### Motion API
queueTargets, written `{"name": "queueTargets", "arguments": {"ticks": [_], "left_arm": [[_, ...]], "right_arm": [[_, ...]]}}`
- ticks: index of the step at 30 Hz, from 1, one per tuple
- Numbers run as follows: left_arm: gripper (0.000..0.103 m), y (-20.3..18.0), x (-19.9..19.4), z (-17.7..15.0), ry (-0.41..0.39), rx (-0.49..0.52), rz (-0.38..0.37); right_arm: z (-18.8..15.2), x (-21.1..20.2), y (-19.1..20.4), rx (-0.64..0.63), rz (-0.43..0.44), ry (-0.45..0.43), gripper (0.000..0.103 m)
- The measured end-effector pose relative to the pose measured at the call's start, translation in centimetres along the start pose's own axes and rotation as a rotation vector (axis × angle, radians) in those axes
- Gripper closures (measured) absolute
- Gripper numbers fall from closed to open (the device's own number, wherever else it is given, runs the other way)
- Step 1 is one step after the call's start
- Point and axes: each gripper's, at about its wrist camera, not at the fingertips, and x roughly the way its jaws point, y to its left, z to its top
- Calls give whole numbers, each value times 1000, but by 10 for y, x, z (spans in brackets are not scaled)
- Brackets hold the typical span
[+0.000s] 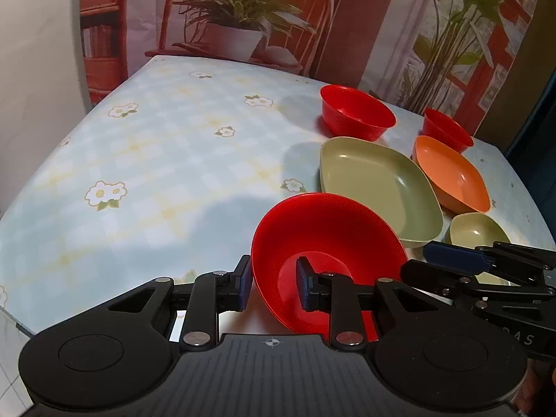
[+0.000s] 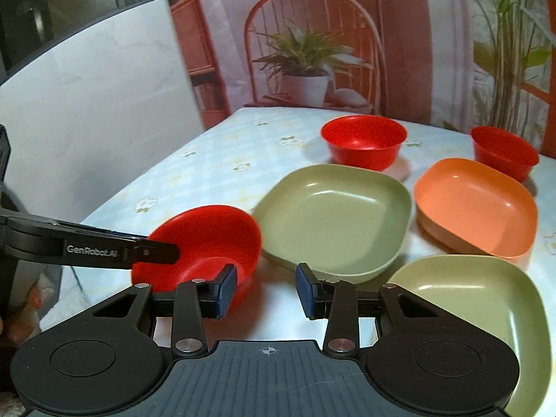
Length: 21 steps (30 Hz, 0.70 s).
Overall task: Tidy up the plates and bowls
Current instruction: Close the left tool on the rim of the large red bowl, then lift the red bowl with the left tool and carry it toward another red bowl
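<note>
A red bowl (image 1: 330, 236) (image 2: 208, 236) sits nearest on the flowered table (image 1: 156, 160). My left gripper (image 1: 272, 285) straddles its left wall. The outer pad lies against the rim and the inner pad stands inside the bowl, with a strip of red wall showing between them. My right gripper (image 2: 267, 292) hovers over bare tablecloth between that bowl and a large green square plate (image 2: 333, 219) (image 1: 375, 184). Its jaws are partly apart with nothing between them.
An orange dish (image 2: 476, 205), a smaller green dish (image 2: 479, 299) and two more red bowls (image 2: 365, 140) (image 2: 504, 149) crowd the right half of the table. A white wall (image 2: 104, 104) runs along the left. A printed backdrop (image 1: 243, 17) hangs behind the far edge.
</note>
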Motion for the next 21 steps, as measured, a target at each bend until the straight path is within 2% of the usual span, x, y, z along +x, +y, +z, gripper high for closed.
{"name": "queueTargets", "arguments": {"ticks": [5, 12, 21], "left_arm": [[74, -3, 1, -1, 5, 19, -16], [74, -3, 8, -2, 48, 12, -50], [74, 1, 5, -1, 50, -13, -59]], "right_arm": [[-2, 3, -3, 25, 25, 19, 69], [-5, 6, -7, 53, 62, 54, 81], [-7, 5, -9, 68, 91, 107, 81]]}}
